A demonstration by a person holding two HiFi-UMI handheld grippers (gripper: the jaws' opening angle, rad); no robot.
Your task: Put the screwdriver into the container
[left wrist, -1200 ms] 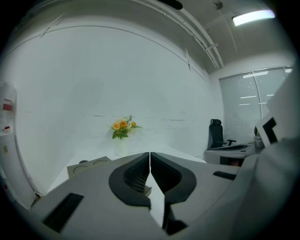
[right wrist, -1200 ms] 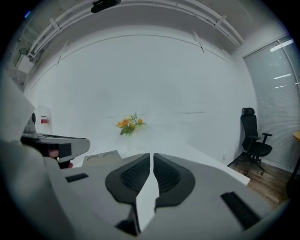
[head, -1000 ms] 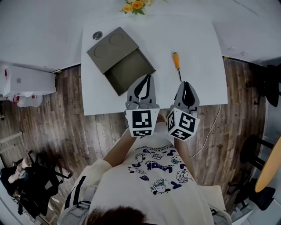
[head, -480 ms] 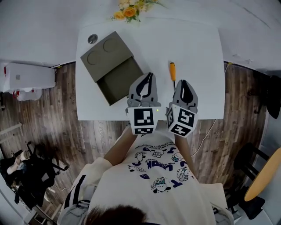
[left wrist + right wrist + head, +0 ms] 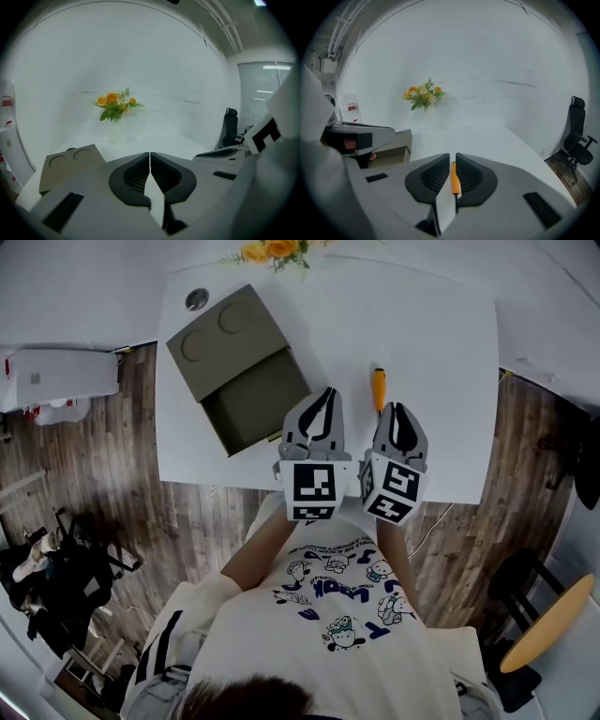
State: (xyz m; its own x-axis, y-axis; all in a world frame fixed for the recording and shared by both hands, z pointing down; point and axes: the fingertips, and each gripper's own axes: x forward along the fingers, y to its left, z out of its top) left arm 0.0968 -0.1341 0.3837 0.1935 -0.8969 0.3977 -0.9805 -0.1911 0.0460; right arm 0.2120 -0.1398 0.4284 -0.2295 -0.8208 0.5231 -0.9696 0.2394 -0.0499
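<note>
The screwdriver (image 5: 379, 390) is laid on the worktop (image 5: 441, 343) just beyond the right gripper (image 5: 397, 411) — long axis near-to-far, in line with its fingers. Both grippers' fingers are held together, empty — the left gripper (image 5: 325, 395) is nearer the container (image 5: 251, 407).

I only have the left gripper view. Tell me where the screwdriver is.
Observer: The screwdriver lies on the table just ahead of the right gripper, orange handle pointing away.
Operator: Report what that gripper holds.
Observer: Nothing; its jaws are nearly together, the handle showing beyond the gap.
Operator: Describe the box's inside.
Observer: The open compartment of the box, left of the left gripper, looks empty.
</note>
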